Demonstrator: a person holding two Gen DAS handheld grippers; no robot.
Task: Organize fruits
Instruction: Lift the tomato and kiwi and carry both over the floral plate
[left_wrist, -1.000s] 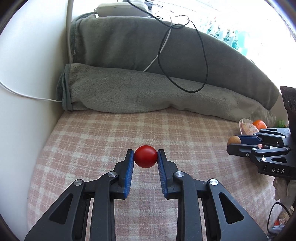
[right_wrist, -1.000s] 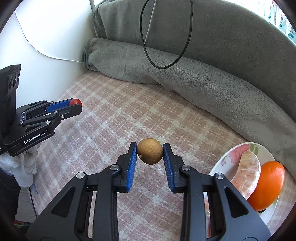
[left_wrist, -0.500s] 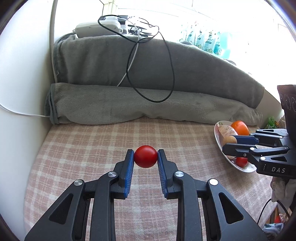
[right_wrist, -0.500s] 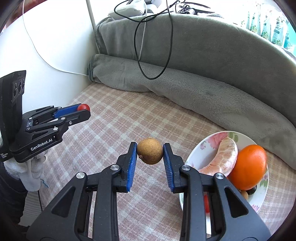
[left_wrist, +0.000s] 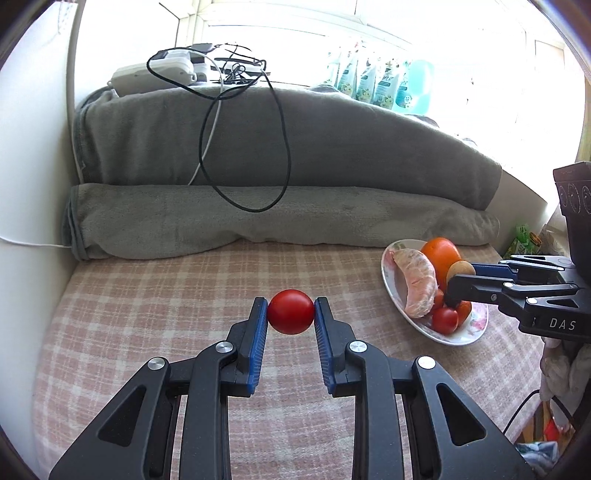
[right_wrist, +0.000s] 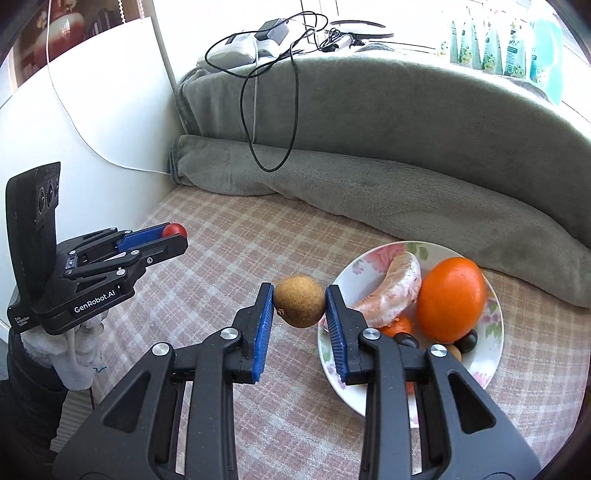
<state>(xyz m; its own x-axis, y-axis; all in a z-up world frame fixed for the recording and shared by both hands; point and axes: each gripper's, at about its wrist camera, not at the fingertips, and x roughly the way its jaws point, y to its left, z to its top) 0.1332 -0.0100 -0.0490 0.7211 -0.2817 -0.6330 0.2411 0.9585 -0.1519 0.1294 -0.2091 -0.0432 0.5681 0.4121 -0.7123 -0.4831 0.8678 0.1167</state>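
Note:
My left gripper (left_wrist: 290, 314) is shut on a small red tomato (left_wrist: 290, 311), held above the checked cloth. In the right wrist view that gripper (right_wrist: 173, 236) shows at the left with the tomato (right_wrist: 175, 229) at its tip. My right gripper (right_wrist: 299, 301) is shut on a round brown fruit (right_wrist: 299, 300), just left of a floral plate (right_wrist: 354, 269). On the plate lie a large orange (right_wrist: 450, 299), a peeled citrus segment (right_wrist: 395, 291) and several small dark and red fruits. From the left wrist, the right gripper (left_wrist: 458, 277) hangs over the plate (left_wrist: 476, 325).
A pink checked cloth (left_wrist: 147, 295) covers the surface. A rolled grey blanket (left_wrist: 258, 218) lies along the back, with black and white cables (left_wrist: 280, 147) hanging over it. A white wall (right_wrist: 92, 110) stands at the left. Bottles (left_wrist: 373, 85) line the bright windowsill.
Both grippers have risen and drawn back with their fruits still gripped. The plate has come fully into both views, and the right gripper now hangs beside it.

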